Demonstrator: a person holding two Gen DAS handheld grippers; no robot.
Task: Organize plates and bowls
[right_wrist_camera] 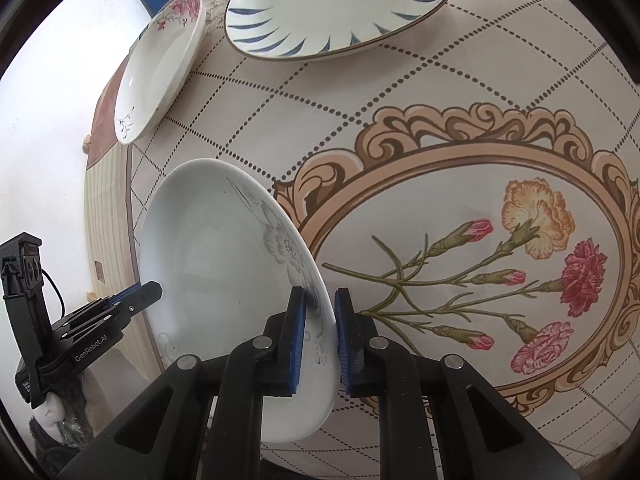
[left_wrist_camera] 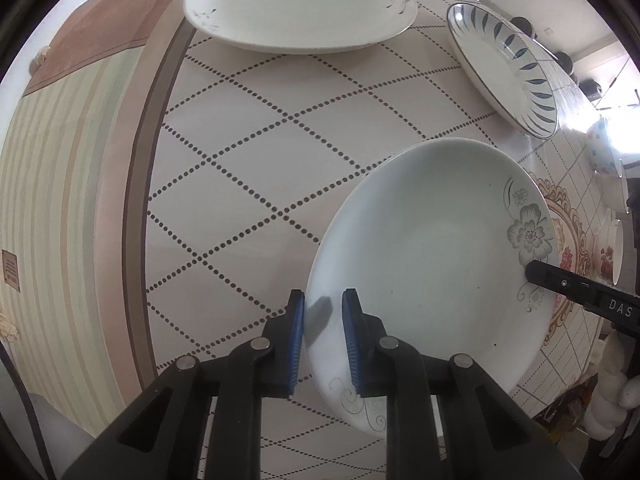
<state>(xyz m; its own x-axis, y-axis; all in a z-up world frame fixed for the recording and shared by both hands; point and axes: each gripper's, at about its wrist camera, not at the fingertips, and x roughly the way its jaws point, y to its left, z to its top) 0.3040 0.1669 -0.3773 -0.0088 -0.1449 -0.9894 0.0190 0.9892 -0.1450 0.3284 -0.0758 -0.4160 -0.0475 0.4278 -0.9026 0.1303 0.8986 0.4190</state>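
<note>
A white plate with a grey flower print (left_wrist_camera: 420, 260) is held at two opposite rims. My left gripper (left_wrist_camera: 323, 308) is shut on its near-left rim, with the blue pads on either side of the edge. My right gripper (right_wrist_camera: 320, 300) is shut on the rim beside the grey flower, and the plate (right_wrist_camera: 224, 272) looks tilted above the tablecloth. The right gripper's black tip (left_wrist_camera: 534, 272) shows at the plate's far side, and the left gripper (right_wrist_camera: 150, 292) shows at the plate's left edge.
A pink-flower plate (left_wrist_camera: 300, 4) (right_wrist_camera: 160, 68) and a blue-leaf plate (left_wrist_camera: 504, 68) (right_wrist_camera: 340, 4) lie farther back on the patterned tablecloth (left_wrist_camera: 240, 160). Small bowls (left_wrist_camera: 600, 148) stand at the right. The table edge (left_wrist_camera: 136, 220) runs along the left.
</note>
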